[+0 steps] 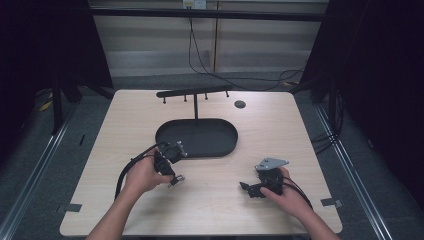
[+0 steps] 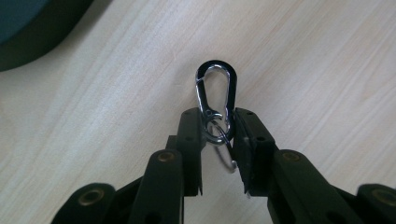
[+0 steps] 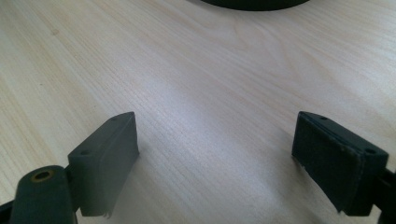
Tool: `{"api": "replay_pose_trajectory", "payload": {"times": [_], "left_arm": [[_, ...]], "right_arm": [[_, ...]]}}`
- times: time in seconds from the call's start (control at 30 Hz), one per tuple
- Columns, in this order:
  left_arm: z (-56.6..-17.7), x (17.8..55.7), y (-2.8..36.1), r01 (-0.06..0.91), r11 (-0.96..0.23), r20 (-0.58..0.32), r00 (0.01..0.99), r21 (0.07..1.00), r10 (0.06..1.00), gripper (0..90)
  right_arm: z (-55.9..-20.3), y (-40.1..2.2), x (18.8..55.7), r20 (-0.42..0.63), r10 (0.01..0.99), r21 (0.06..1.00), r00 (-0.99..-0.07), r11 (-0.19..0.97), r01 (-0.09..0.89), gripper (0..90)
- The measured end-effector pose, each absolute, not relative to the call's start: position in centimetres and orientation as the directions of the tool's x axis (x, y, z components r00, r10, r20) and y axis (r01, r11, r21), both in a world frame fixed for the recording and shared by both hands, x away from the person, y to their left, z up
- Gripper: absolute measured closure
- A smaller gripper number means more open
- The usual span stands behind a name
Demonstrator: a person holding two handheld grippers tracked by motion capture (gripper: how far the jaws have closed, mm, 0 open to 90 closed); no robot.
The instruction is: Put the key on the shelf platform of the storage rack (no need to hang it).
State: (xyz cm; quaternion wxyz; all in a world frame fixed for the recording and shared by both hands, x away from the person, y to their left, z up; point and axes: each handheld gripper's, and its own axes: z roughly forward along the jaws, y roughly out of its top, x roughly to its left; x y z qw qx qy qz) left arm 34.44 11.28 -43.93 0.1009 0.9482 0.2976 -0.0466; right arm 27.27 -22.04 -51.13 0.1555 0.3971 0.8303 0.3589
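Your left gripper (image 2: 218, 135) has its jaws pinched in narrow on a small silver carabiner (image 2: 215, 100), clamping the lower end where a little split ring (image 2: 215, 131) hangs off it. The clip's long axis runs straight out from the jaws, rounded end pointing away from you in the left gripper view, and that end looks darker, maybe shadow, hard to say. Part of the ring and a bit of wire below it are tucked between the pads, so you can't see how they join. In the high view the clip is just a tiny bright speck at the left gripper (image 1: 176, 179), near the table's front middle. Your right gripper (image 3: 215, 154) is spread wide with nothing between the pads, sitting low over bare wood; in the high view it (image 1: 248, 189) points left, well apart from the other one. The table (image 1: 280, 130) is pale woodgrain, with a black oval tray (image 1: 196, 138) behind your left hand (image 1: 142, 175) and a black rack with pegs (image 1: 195, 92) standing in it. Around it the room's dark, cables on a grey floor.
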Motion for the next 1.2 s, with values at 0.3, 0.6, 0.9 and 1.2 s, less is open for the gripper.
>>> {"api": "replay_pose_trajectory", "payload": {"times": [0.3,0.6,0.9,1.2], "left_arm": [[-42.0,35.1,10.9,0.584,-0.796,-0.156,0.811,0.162,0.563,73.0],[-40.6,36.3,10.8,0.600,-0.783,-0.167,0.799,0.165,0.577,72.9],[-39.8,37.3,10.5,0.614,-0.772,-0.171,0.788,0.163,0.591,72.9],[-39.2,38.3,10.4,0.627,-0.763,-0.185,0.778,0.159,0.600,72.9]], "right_arm": [[-51.1,-22.0,27.3,0.027,0.771,0.720,-0.636,0.427,0.548,14.0],[-51.1,-22.0,27.3,0.027,0.771,0.719,-0.636,0.427,0.548,14.0],[-51.1,-22.0,27.3,0.027,0.771,0.719,-0.636,0.427,0.548,14.0],[-51.1,-22.0,27.3,0.029,0.773,0.720,-0.634,0.424,0.549,14.0]]}}
